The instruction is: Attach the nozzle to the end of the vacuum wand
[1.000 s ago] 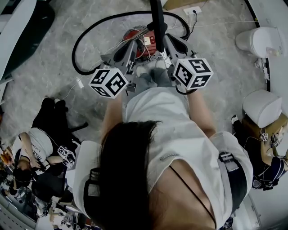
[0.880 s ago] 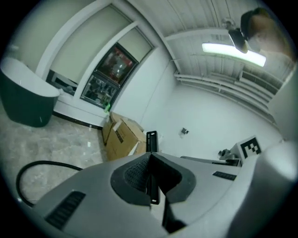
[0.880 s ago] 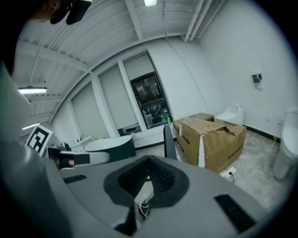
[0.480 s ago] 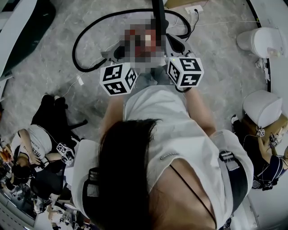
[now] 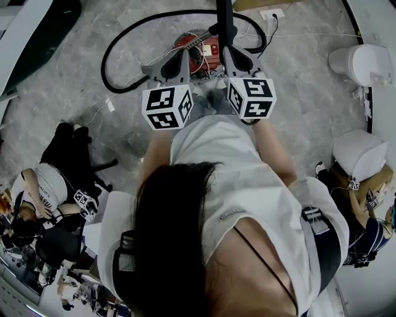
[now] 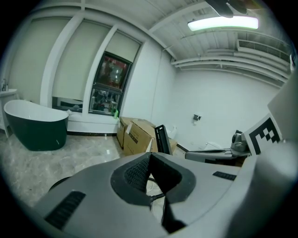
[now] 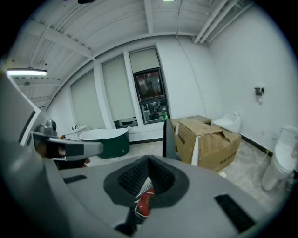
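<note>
Head view | vacuum wand (image 5: 224, 21) black, upright | hose (image 5: 103, 62) looped

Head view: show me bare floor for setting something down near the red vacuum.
Free: grey stone floor left of the looped black hose, and right of it up to the white toilet. Crowded: inside the loop, round the red vacuum canister.

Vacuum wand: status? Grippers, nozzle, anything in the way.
Left gripper shut, empty; right gripper shut, empty. Black vacuum wand upright ahead, unheld; no nozzle visible. Black hose looped on floor by red vacuum canister.
</note>
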